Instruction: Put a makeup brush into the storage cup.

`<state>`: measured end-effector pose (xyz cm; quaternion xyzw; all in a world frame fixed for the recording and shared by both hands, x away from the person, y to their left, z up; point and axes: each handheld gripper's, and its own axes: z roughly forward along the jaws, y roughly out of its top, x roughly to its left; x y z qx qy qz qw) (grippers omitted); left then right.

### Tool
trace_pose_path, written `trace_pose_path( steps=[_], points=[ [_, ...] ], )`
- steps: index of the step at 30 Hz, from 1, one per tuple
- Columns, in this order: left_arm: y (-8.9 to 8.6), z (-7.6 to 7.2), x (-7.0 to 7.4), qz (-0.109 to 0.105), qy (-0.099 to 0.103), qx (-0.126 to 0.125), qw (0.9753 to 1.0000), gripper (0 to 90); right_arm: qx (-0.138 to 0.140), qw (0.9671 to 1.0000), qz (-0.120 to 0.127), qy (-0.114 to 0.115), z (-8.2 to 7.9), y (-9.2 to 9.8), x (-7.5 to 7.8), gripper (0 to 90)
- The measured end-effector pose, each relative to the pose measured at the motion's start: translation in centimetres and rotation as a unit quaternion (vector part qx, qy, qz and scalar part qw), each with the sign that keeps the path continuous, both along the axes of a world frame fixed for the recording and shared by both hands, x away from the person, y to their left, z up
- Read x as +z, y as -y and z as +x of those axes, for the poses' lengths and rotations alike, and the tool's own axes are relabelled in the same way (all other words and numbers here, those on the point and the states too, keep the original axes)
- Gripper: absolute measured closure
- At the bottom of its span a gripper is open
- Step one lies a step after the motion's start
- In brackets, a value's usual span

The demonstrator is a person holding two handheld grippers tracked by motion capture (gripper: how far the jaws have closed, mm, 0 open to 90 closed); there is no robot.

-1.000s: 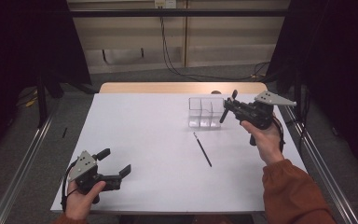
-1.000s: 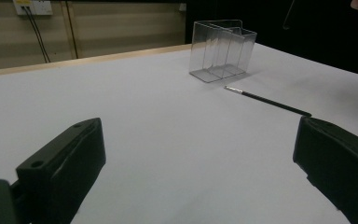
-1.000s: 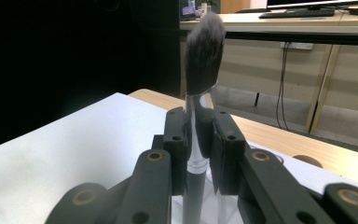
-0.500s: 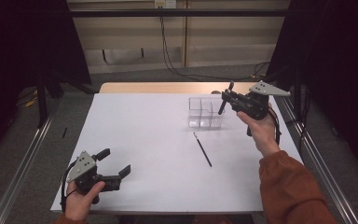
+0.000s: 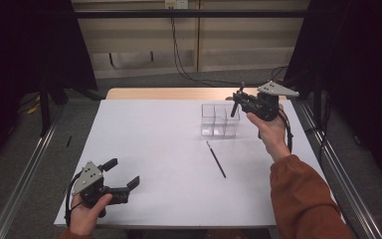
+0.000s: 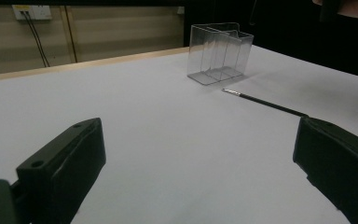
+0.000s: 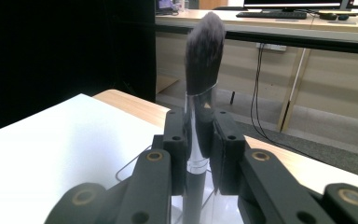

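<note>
- Over the far right of the bench [image 5: 154, 149], the right tongs [image 5: 236, 102] are held up in the air just beside a clear box [image 5: 220, 120], toward its right and rear edge.
- Those tongs are clamped tight on a brush [image 7: 200, 93]; the right gripper view shows the silvery ferrule pinched between the two jaws, the dark bristles standing upright above them and the dark handle running down below.
- From the high view, the brush [image 5: 236, 102] shows as a short dark stick at the tongs' tip, above the box's right side; whether its lower end is inside the box cannot be told.
- The box stands on the bench and has inner dividers, seen clearly in the left gripper view [image 6: 220, 53].
- A thin dark pencil-like stick [image 5: 216, 159] lies flat on the bench near the box, on the person's side of it and apart from it; its silvery tip points toward the box.
- At the near left corner, the left tongs [image 5: 124, 174] rest low over the bench with jaws spread wide and nothing between them, well apart from box and stick.
</note>
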<state>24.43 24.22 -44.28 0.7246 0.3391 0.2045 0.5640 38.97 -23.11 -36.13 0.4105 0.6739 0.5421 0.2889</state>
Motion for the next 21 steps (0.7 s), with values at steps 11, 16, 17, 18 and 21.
trace_pose_path(
  steps=[11,16,17,18,21],
  points=[
    [0.0,-0.1,0.1,0.003,0.004,0.006,1.0000,2.4,-0.020,0.9998,-0.004,-0.006,1.6,-0.2,-1.0,78.5],
    [0.0,0.0,0.1,0.002,0.004,0.009,0.9999,2.4,-0.020,0.9997,-0.004,-0.011,1.9,-0.2,-1.5,78.5],
    [0.1,0.0,0.1,0.000,0.005,0.009,0.9999,2.4,-0.020,0.9997,-0.002,-0.012,1.9,-0.2,-1.6,78.5],
    [0.0,0.0,0.1,-0.001,0.005,0.009,0.9999,2.4,-0.018,0.9997,-0.003,-0.013,2.0,-0.2,-1.7,78.5],
    [0.0,0.0,0.1,-0.014,0.002,0.009,0.9999,2.4,-0.018,0.9997,-0.005,-0.016,2.1,-0.2,-1.9,78.5]
  ],
)
